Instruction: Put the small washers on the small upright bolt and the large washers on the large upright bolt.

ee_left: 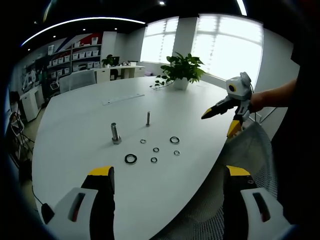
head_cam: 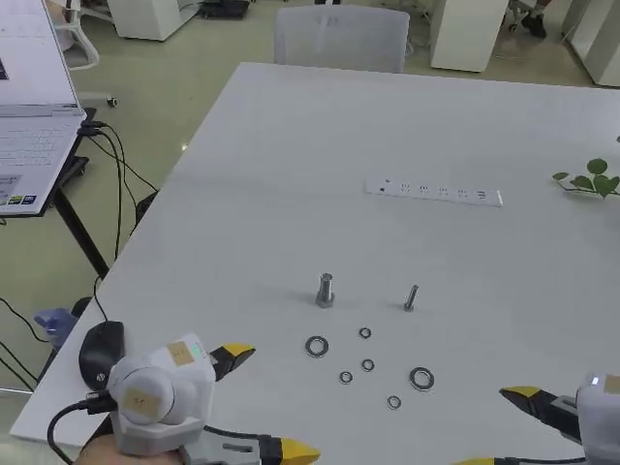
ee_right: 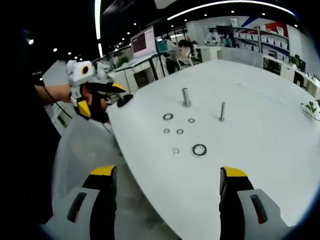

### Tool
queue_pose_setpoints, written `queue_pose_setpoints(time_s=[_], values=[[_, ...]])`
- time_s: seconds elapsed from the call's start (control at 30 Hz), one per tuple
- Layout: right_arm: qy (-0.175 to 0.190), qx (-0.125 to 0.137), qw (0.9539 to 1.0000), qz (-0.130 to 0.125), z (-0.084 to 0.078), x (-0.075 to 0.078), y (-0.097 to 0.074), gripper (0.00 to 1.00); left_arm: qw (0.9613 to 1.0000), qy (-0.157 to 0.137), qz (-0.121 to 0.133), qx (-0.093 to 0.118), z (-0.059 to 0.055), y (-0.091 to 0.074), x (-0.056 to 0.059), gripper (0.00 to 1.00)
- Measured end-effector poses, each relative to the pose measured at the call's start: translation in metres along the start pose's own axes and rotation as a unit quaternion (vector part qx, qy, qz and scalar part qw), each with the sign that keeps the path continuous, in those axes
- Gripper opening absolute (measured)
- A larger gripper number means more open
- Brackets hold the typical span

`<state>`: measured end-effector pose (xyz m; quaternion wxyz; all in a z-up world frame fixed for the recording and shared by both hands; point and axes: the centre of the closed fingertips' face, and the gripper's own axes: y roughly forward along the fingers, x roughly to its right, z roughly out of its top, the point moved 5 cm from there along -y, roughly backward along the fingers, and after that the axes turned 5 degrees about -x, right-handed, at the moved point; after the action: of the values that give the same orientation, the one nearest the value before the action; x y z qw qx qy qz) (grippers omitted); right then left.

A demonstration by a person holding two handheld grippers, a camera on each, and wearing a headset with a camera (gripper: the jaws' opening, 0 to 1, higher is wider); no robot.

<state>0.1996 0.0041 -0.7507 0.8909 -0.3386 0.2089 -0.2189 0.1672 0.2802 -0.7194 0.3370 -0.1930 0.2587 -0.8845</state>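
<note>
The left gripper (head_cam: 266, 402) sits at the bottom edge of the head view, its body partly cut off, its yellow-tipped jaws spread wide with nothing between them. The right gripper (head_cam: 499, 428) is cropped by the lower right corner, and its own view shows its jaws equally apart and bare. Both are held just off the near edge of the white desk (head_cam: 291, 165). On the desk the large upright bolt (head_cam: 325, 290) and the small upright bolt (head_cam: 411, 298) stand side by side, neither carrying a washer. In front of them two large washers (head_cam: 317, 346) and four small washers (head_cam: 368, 365) lie flat and apart from one another; the small ones are mere specks in the gripper views. The left gripper view takes in a potted plant (ee_left: 180, 70) near bright windows. The head view shows a power strip (head_cam: 433, 192), a mouse (head_cam: 101, 354) and a laptop (head_cam: 29, 126) whose screen text is too small to read.
</note>
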Motion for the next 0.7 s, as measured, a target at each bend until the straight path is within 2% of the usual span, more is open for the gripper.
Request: queue_pose_setpoints(time_s=[0.13, 0.33, 0.57, 0.7], values=[[-0.005, -0.003, 1.0000, 0.004, 0.003, 0.001, 0.002, 0.86, 1.0000, -0.002, 0.003, 0.000, -0.001, 0.000, -0.002, 0.90], [-0.009, -0.007, 0.9999, 0.003, 0.005, 0.004, 0.007, 0.87, 0.9993, 0.022, 0.010, -0.027, -0.010, -0.001, -0.003, 0.88], [-0.022, -0.018, 0.9995, 0.013, 0.010, 0.002, 0.013, 0.87, 0.9997, 0.013, 0.012, -0.015, -0.008, -0.003, -0.005, 0.88], [-0.034, -0.025, 0.9990, 0.014, 0.018, 0.004, 0.017, 0.87, 0.9995, 0.016, 0.015, -0.020, -0.010, -0.003, -0.009, 0.87]])
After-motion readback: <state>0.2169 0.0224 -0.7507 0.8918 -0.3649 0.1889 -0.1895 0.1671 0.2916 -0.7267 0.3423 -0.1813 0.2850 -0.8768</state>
